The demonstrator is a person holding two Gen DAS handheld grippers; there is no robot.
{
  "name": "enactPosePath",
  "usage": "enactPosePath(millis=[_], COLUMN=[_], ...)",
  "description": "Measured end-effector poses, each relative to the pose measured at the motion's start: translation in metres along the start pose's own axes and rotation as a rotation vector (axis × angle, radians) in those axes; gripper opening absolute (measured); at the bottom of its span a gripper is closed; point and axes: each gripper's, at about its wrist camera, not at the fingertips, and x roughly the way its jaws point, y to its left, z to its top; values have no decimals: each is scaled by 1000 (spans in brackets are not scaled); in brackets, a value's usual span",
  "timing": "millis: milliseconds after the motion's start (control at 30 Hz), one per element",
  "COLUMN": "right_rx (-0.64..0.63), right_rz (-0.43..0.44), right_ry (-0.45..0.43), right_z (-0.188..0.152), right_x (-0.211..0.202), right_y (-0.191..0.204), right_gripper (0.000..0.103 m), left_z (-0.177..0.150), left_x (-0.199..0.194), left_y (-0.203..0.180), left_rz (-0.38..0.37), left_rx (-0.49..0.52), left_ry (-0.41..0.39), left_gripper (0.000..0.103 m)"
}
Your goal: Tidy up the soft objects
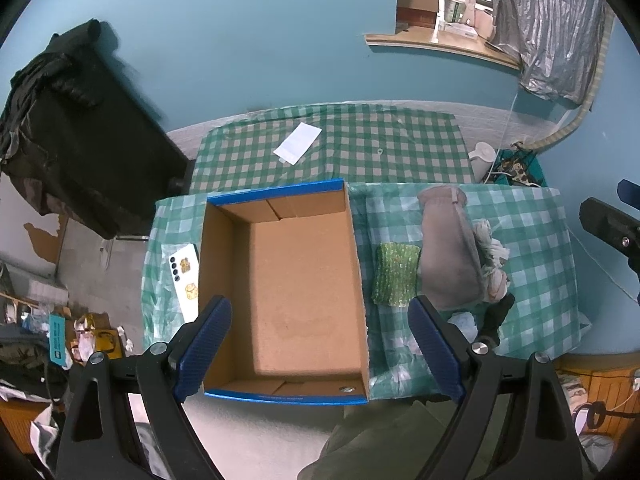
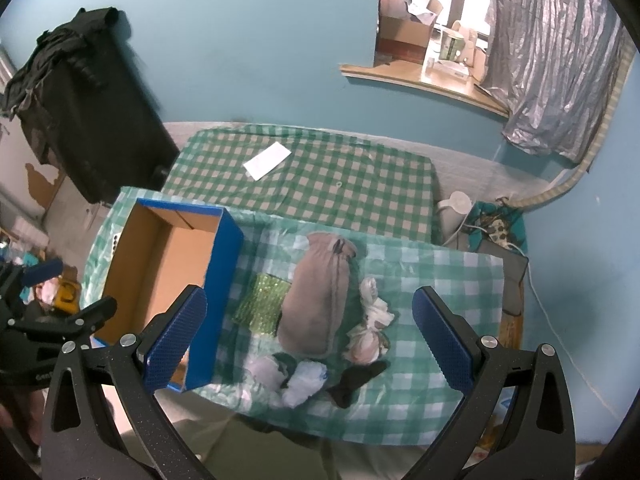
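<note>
An empty cardboard box with blue rim stands on the checked table. To its right lie a green knitted cloth, a grey drawstring pouch, crumpled white-pink cloths, a white cloth bundle and a black sock. My left gripper is open, hovering above the box's near half. My right gripper is open above the soft pile, touching nothing.
A phone lies on the table left of the box. A white paper lies on the far checked table. A black covered object stands at left; a white kettle and cables sit at right.
</note>
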Motion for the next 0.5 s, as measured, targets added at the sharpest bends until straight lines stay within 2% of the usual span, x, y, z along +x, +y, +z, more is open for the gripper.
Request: enactPosePath(millis=[500], right_rx=[-4], right_rz=[0], right_ry=[5], right_z=[-1], right_x=[0], right_y=[1], right_gripper=[101], left_z=[1], left_x=[0], left_y=[-7], left_rz=[6], left_rx=[18], left_ry=[2], left_gripper=[91])
